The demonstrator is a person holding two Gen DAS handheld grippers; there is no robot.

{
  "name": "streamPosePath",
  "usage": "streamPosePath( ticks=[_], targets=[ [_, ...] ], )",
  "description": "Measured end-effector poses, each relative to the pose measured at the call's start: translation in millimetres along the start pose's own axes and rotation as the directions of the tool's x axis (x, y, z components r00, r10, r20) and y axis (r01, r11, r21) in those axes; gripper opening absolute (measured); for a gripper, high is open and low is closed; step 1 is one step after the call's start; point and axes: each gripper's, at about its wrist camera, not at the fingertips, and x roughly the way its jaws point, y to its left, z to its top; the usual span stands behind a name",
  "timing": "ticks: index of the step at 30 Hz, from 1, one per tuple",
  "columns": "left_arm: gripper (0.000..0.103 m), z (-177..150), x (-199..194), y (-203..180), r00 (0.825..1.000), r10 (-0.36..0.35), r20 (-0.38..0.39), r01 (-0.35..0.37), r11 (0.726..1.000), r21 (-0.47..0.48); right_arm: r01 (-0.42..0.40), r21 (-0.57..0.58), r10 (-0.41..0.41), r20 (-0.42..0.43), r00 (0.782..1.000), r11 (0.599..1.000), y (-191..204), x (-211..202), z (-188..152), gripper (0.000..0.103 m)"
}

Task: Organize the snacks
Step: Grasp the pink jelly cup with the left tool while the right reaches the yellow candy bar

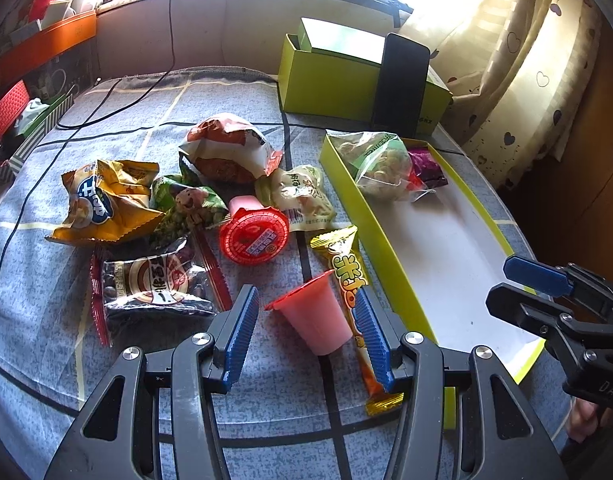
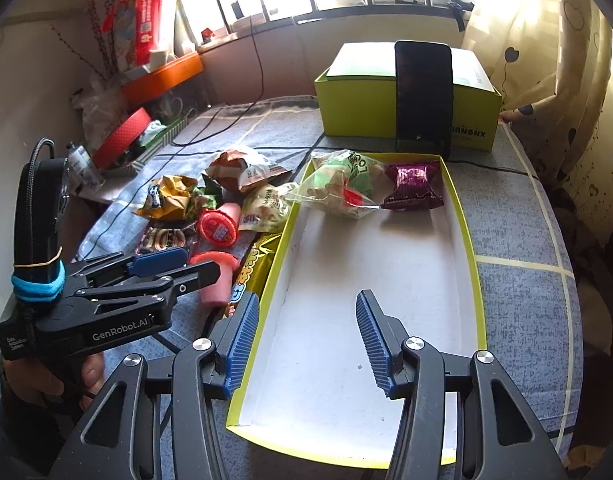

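Now | left tool [image 1: 306,336]: agape, straddling pink cup [image 1: 318,316], ungripped | right tool [image 2: 306,336]: agape, empty

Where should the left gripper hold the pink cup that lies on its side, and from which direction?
Grip the pink cup across its tapered body, just behind the red rim, coming down from above. It lies tipped over between the open fingers of the left gripper, rim pointing away and narrow base toward the gripper. The smooth taper could slip, so the wider rim end seems safer.
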Motion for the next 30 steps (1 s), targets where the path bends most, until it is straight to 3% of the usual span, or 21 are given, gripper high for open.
streamPosePath(
  ticks=[12, 18, 24, 30],
  targets=[
    [0.052, -8.5, 1.6, 1.4, 1.0, -0.021, -0.021, 0.021, 1.0, -0.015, -0.007, -0.005, 0.007, -0.013, 1.0, 1.0, 4.8, 4.4, -0.9, 0.05],
    [0.052, 2.1, 17.2, 10.7, 0.999, -0.017, -0.035, 0.014, 0.997, -0.077, -0.014, -0.015, 0.014, -0.015, 1.0, 1.0, 8.7, 4.2, -1.4, 0.05],
    [0.051, 1.7, 29.7, 6.0, 0.999, 0.009, -0.053, -0.012, 0.998, -0.062, -0.015, -0.021, 0.015, -0.014, 1.0, 1.0, 11.9, 4.2, -0.8, 0.05],
    [0.044, -2.9, 29.6, 6.5, 0.999, 0.032, -0.03, -0.033, 0.999, -0.039, -0.011, -0.017, 0.011, -0.012, 1.0, 1.0, 11.8, 3.5, -0.7, 0.05]
  ],
)
